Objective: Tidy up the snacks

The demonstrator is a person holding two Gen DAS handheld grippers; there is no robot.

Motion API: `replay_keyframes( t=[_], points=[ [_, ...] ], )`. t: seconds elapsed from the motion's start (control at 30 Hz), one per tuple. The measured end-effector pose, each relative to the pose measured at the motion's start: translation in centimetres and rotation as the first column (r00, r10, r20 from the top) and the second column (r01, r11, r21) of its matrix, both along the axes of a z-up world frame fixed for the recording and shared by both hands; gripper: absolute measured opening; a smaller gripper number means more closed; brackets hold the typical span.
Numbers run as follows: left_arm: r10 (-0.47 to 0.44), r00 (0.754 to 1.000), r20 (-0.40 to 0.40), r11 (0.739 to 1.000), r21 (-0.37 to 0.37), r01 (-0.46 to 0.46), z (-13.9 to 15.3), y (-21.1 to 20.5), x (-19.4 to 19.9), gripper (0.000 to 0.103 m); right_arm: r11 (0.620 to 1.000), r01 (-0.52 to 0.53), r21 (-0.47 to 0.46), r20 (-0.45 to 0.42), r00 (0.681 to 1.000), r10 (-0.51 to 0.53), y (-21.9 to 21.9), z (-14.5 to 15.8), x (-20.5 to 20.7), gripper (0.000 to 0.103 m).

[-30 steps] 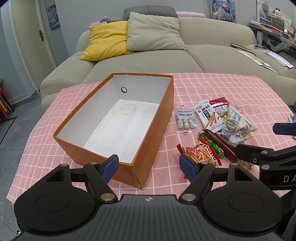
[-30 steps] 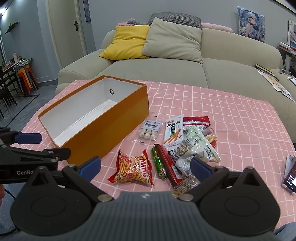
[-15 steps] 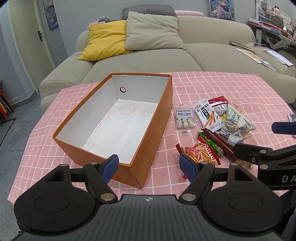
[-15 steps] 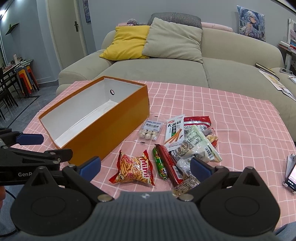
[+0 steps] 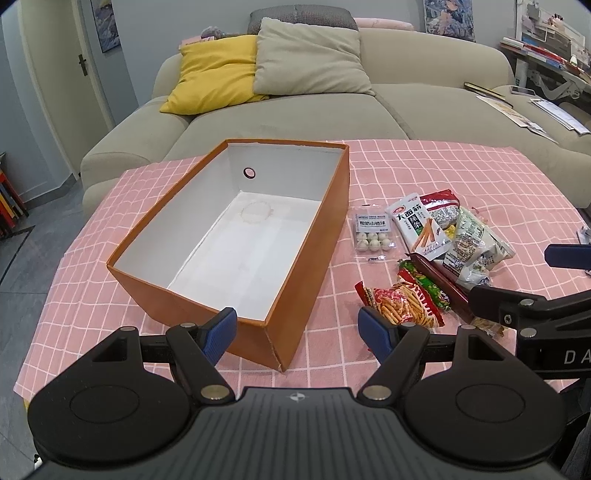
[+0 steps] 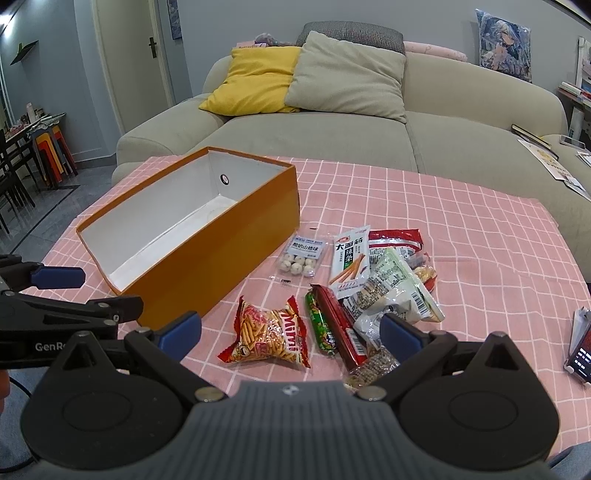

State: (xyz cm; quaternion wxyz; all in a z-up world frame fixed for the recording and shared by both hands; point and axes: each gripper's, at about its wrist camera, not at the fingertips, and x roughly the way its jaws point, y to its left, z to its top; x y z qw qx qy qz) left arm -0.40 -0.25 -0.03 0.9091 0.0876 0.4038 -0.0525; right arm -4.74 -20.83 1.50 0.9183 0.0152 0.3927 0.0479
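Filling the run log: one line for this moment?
stage: pre-grasp | left gripper: open, empty | right gripper: open, above Mimi bag | orange box: empty | snacks: on tablecloth

Background inventory. Beige sofa [image 6: 424,140] stood across the 12 o'clock side, beyond the table. Yellow cushion [image 6: 255,81] leaned at 11 o'clock, touching a beige cushion [image 6: 347,85] just to its 3 o'clock side; a grey checked cushion [image 6: 354,35] showed behind both. Pink checked tablecloth [image 6: 461,236] covered the table. Phone [image 6: 580,347], screen lit, lay at the 3 o'clock edge. Papers and books [image 5: 517,107] sat at 2 o'clock. Door [image 6: 147,55] and stacked coloured stools [image 6: 51,151] stood at 10 o'clock. Anime poster [image 6: 504,44] hung at 1 o'clock.
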Motion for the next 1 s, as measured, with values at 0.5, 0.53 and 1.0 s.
replay_keyframes(
  t=[0.5, 0.53, 1.0],
  points=[
    [0.001, 1.0, -0.003, 1.0, -0.001, -0.001, 0.06, 0.06, -0.04, 0.088, 1.0, 0.004, 0.007, -0.005, 1.0, -0.004, -0.23, -0.01, 0.1, 0.099],
    [0.001, 1.0, -0.003, 1.0, 0.0, -0.001, 0.06, 0.03, -0.03, 0.088, 1.0, 0.004, 0.006, -0.005, 1.0, -0.004, -0.22, -0.02, 0.09, 0.099],
    [0.002, 1.0, -0.007, 1.0, -0.008, -0.002, -0.03, -0.06, -0.11, 0.088, 1.0, 0.0, 0.002, -0.013, 1.0, 0.0, -0.06, -0.19, 0.07, 0.099]
  ],
)
